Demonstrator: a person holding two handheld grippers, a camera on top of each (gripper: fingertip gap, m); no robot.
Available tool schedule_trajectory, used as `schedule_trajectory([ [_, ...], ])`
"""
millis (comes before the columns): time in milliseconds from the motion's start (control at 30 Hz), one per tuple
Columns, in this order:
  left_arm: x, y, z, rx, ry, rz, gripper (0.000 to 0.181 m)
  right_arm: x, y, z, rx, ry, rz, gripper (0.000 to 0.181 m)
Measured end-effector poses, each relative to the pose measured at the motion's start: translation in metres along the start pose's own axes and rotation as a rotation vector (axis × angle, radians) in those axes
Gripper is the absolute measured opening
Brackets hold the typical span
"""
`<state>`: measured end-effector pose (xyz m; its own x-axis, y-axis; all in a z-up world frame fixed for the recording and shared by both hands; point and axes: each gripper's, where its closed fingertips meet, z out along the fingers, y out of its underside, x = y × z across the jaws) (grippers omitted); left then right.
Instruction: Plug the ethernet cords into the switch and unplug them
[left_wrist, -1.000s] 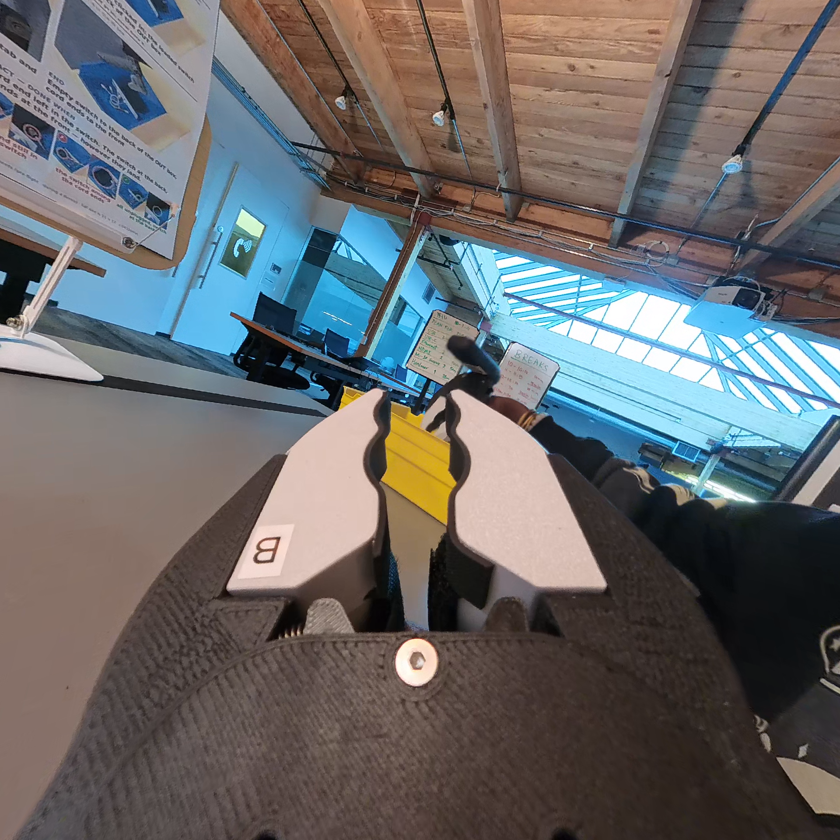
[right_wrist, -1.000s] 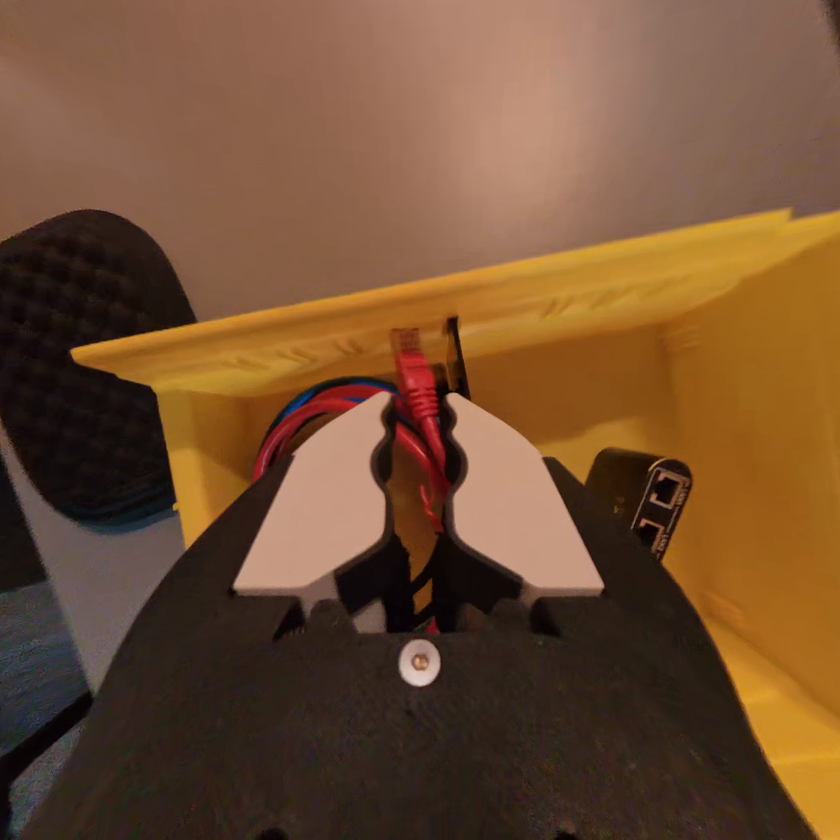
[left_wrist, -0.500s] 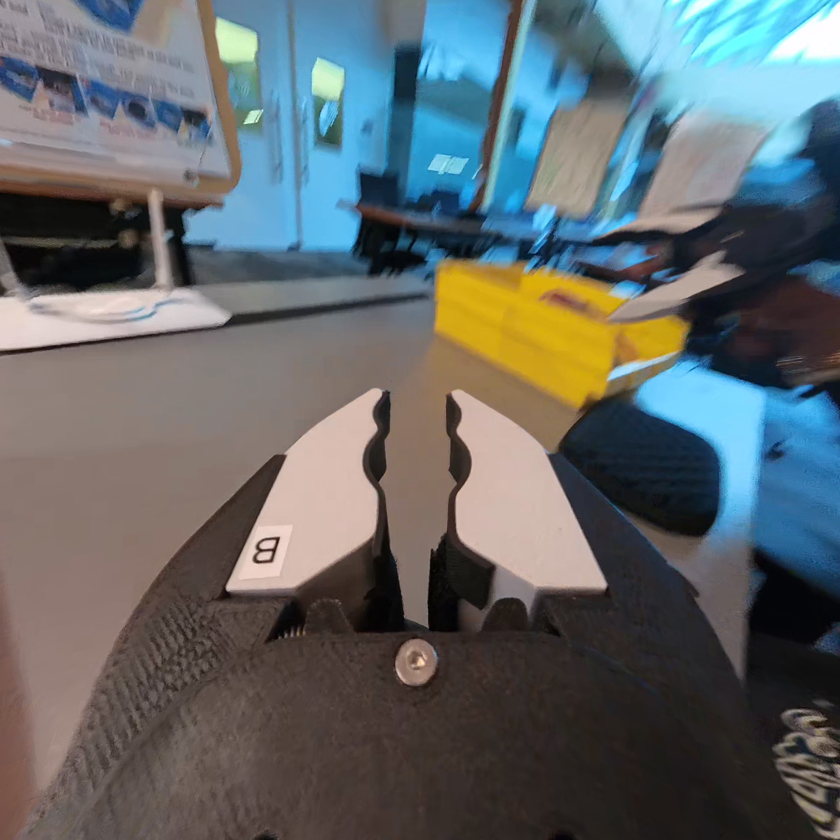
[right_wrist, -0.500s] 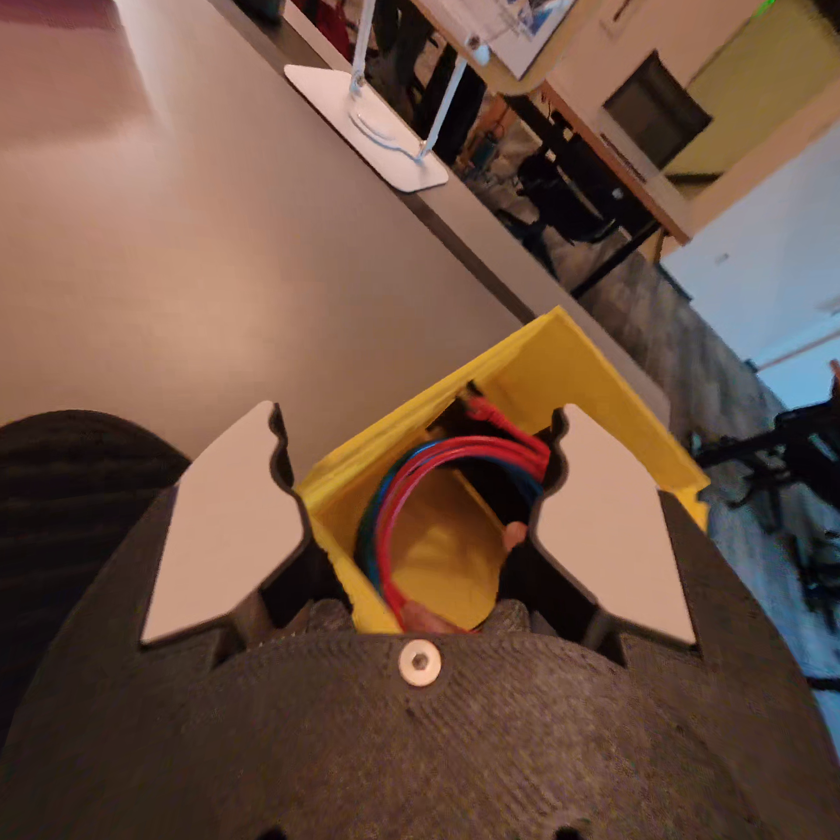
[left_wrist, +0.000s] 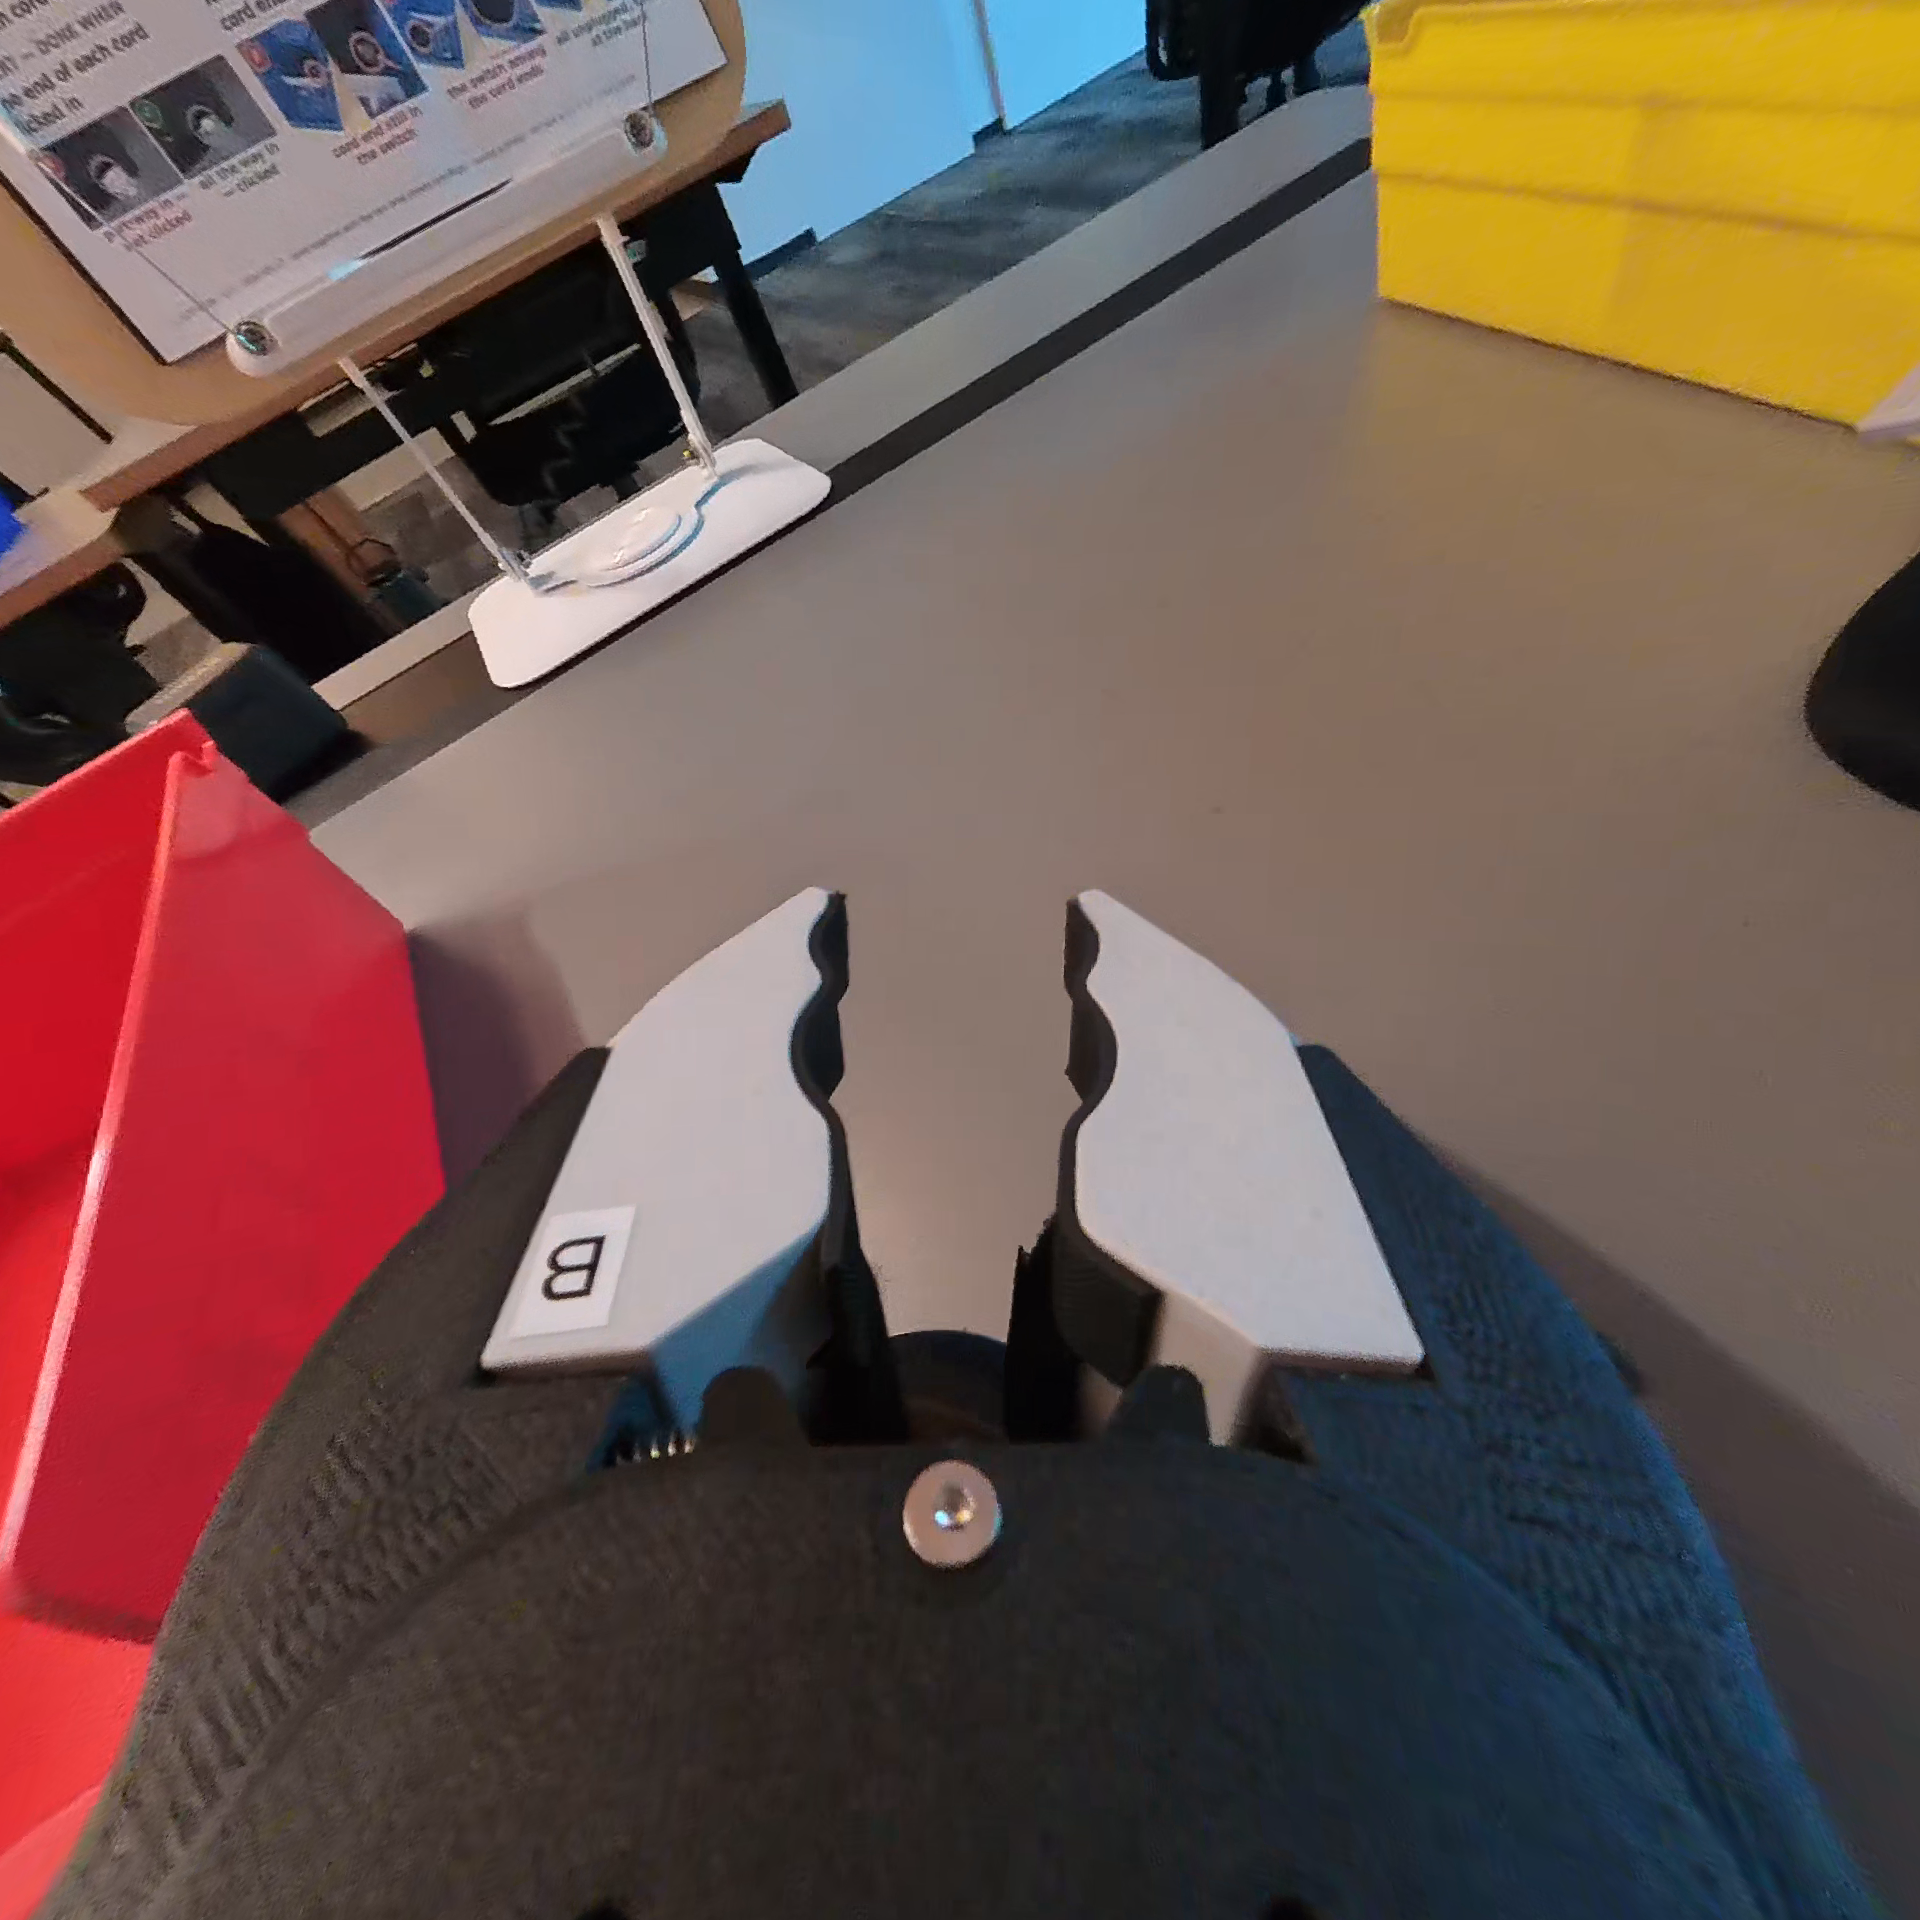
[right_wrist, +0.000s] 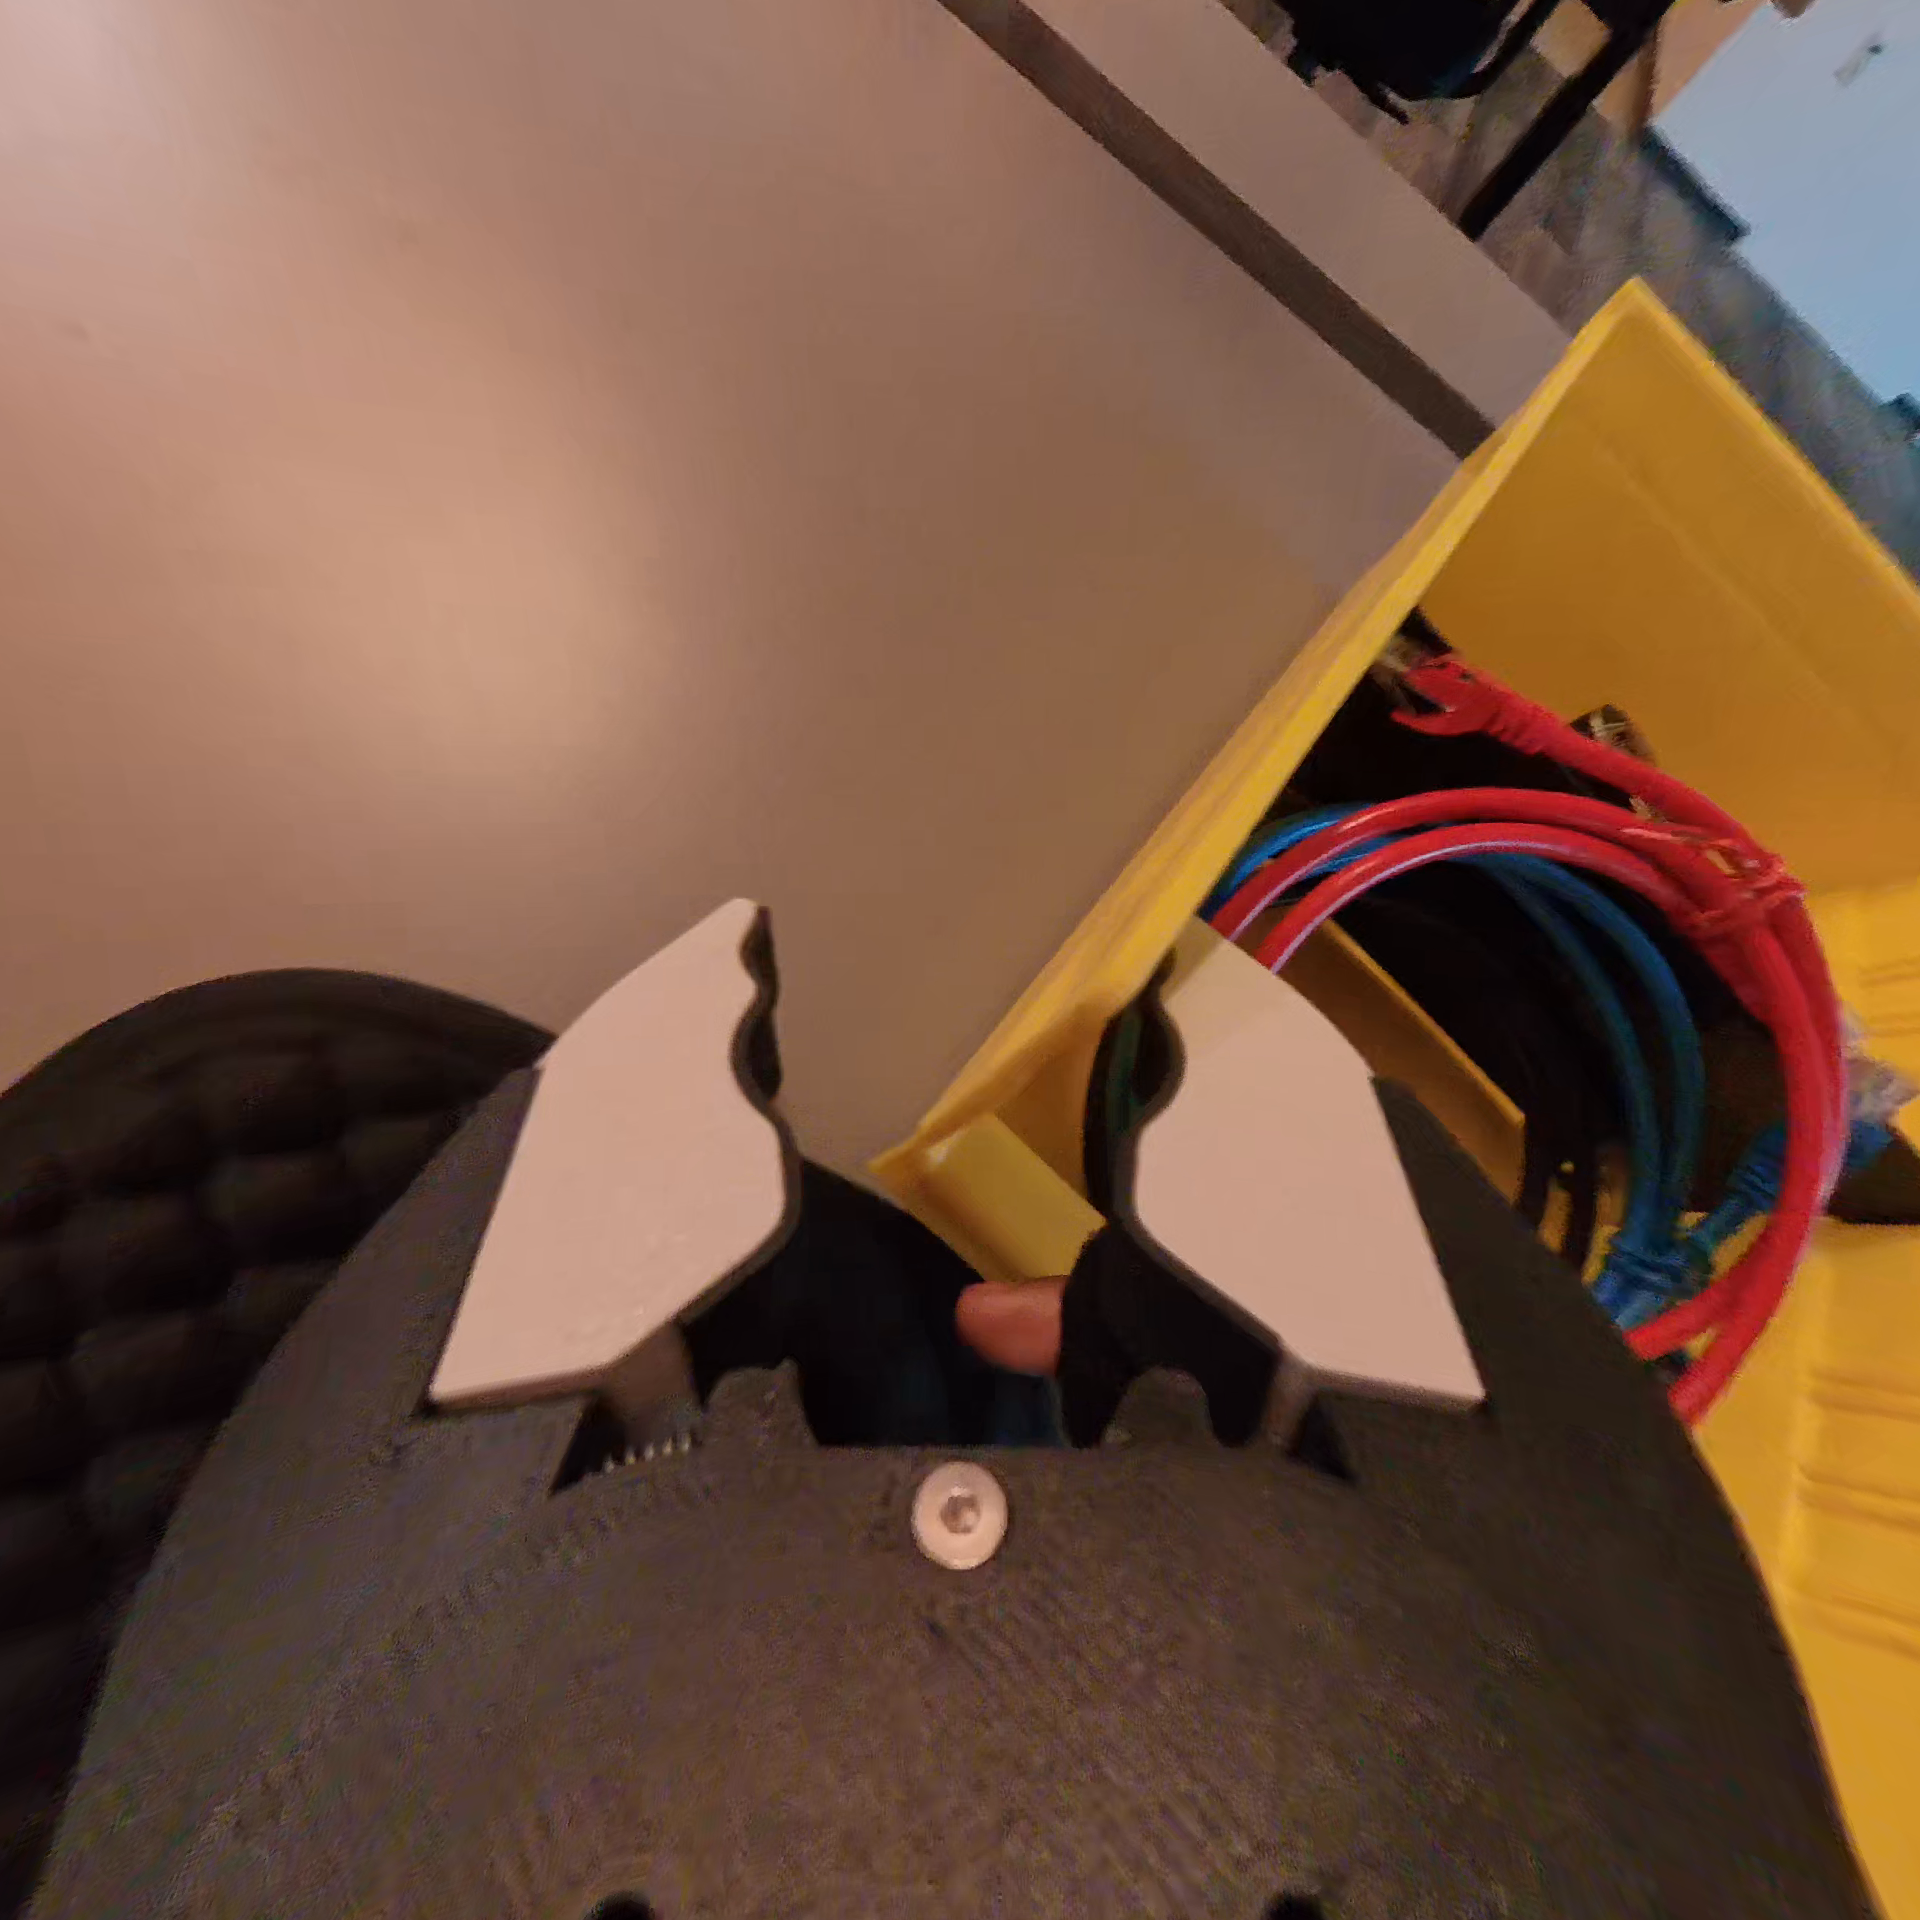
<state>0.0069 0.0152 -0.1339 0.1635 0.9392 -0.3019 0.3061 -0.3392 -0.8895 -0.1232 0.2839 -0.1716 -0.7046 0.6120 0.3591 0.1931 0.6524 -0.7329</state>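
My left gripper (left_wrist: 956, 899) is open and empty over the bare grey table (left_wrist: 1195, 623). My right gripper (right_wrist: 966, 935) is open and holds nothing. It straddles the near corner of the yellow bin (right_wrist: 1299, 727), with one finger (right_wrist: 1247, 1143) inside the wall and the other finger (right_wrist: 644, 1143) outside over the table. Coiled red cords (right_wrist: 1558, 821) and blue cords (right_wrist: 1652, 1039) lie in the bin to the right of the fingers. A red plug (right_wrist: 1455, 707) points at the bin's wall. The switch is not clear in either view.
A red bin (left_wrist: 156, 1091) stands close on the left of my left gripper. The yellow bin (left_wrist: 1642, 187) is at its far right. A white sign stand (left_wrist: 644, 561) sits at the table's far edge. A black textured body (right_wrist: 156, 1195) lies left of my right gripper. A person's fingertip (right_wrist: 1008, 1330) shows between its fingers.
My left gripper swung down from facing the ceiling to the table and opened wider. My right gripper opened off the red cord, which stays in the bin, moved left, then narrowed somewhat.
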Motion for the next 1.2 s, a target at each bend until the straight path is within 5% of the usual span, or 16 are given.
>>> schedule_trajectory([
  [100,-0.001,0.001,0.0,-0.006,-0.004,0.011,0.042,0.005,-0.004,0.007,-0.004,0.08,-0.043,0.035],
  [400,-0.01,-0.019,-0.022,0.076,0.033,-0.036,0.051,-0.034,-0.033,0.029,-0.015,-0.029,-0.095,0.039],
  [667,-0.069,0.0,-0.053,-0.05,-0.037,-0.152,0.116,-0.104,-0.083,0.048,0.042,-0.161,-0.177,0.045],
  [933,-0.188,0.062,-0.113,-0.091,-0.321,-0.356,0.099,-0.198,-0.137,0.056,0.118,-0.364,-0.295,0.051],
  [1200,-0.242,0.132,-0.158,-0.05,-0.498,-0.614,0.085,-0.29,-0.191,0.066,0.168,-0.476,-0.481,0.052],
])
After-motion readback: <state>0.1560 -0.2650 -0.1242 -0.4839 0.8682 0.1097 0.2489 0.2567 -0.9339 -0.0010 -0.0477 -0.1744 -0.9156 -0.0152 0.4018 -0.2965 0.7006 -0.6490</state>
